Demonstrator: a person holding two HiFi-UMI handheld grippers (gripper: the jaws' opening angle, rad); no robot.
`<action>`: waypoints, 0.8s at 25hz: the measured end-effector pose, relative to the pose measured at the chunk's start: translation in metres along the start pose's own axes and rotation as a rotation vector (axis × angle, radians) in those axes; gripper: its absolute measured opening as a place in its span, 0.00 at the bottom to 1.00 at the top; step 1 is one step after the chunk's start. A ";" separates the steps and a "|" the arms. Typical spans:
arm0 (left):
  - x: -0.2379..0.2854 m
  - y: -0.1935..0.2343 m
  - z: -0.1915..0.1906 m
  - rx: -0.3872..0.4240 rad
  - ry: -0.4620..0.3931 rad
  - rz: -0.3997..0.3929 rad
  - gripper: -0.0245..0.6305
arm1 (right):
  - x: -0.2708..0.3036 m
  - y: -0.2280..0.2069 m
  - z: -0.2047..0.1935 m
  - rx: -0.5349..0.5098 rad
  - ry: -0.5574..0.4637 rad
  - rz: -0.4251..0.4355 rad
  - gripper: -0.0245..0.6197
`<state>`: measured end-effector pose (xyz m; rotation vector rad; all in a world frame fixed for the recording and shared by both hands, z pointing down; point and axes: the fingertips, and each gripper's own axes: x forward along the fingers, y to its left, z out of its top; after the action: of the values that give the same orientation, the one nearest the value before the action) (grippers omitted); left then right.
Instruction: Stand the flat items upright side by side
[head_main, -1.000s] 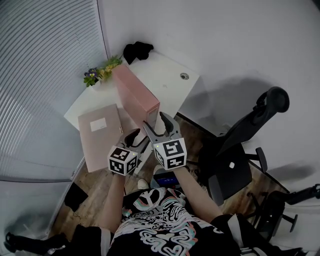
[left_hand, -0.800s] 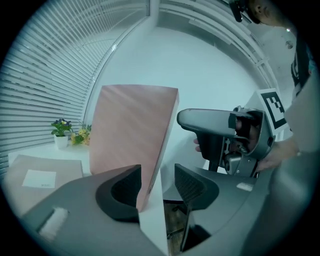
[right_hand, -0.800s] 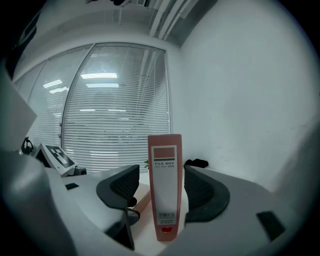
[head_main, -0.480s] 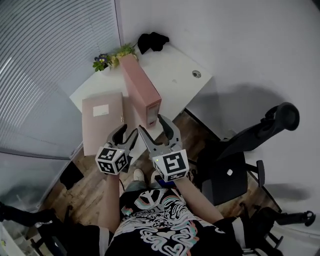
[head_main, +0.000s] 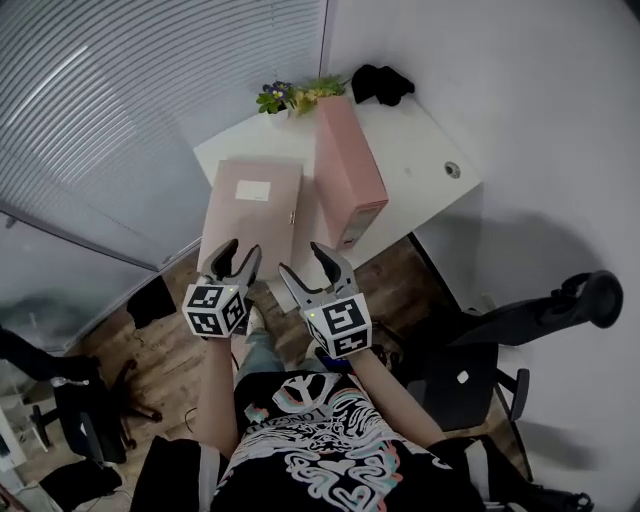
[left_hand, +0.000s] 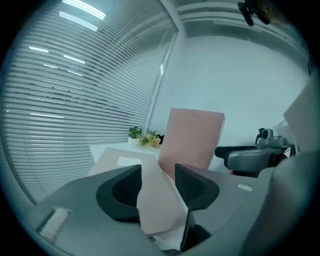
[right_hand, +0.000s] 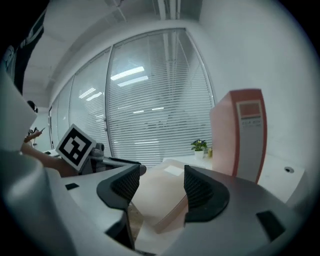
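A white bench (head_main: 420, 150) is seen in the corner of a room, with slatted blinds (head_main: 150, 100) along one side and a plain wall on the other; two pink items are carried on it. A flat folder (head_main: 250, 212) is laid face up with a white label on its cover, near the bench's front edge; an upright box file (head_main: 350, 180) is stood just beside it on its right, its spine turned toward the person; whether the two touch cannot be told. A potted plant (head_main: 295, 95) with small flowers and a black object (head_main: 380, 82) are placed at the back of the bench, behind the two items.

The left tongs (head_main: 238, 258) are held just before the flat folder's near edge, jaws parted about halfway; in the left gripper view the left tongs (left_hand: 158, 170) are seen empty, the flat folder (left_hand: 150, 195) being framed in the gap beyond them and the upright box file (left_hand: 192, 137) behind it. The right tongs (head_main: 305, 265) are held just beside the left, opened somewhat wider; in the right gripper view the right tongs (right_hand: 161, 172) are likewise shown with nothing gripped, the flat folder (right_hand: 160, 195) lying ahead of the gap and the upright box file (right_hand: 242, 135) at its right.

A dark office chair (head_main: 530, 318) is stood on the wooden floor (head_main: 170, 350) at the person's right.
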<state>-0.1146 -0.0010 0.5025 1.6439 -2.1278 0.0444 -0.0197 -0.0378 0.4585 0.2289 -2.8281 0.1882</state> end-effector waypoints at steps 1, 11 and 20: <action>-0.003 0.012 0.000 -0.011 -0.004 0.020 0.34 | 0.007 0.001 -0.007 0.015 0.025 0.008 0.45; -0.012 0.121 -0.020 -0.061 0.081 0.089 0.44 | 0.074 -0.003 -0.045 0.108 0.184 -0.063 0.45; 0.017 0.159 -0.058 -0.219 0.237 -0.116 0.52 | 0.123 -0.007 -0.083 0.171 0.322 -0.161 0.46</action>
<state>-0.2460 0.0467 0.5994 1.5467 -1.7914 -0.0275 -0.1108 -0.0488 0.5753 0.4214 -2.4633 0.3946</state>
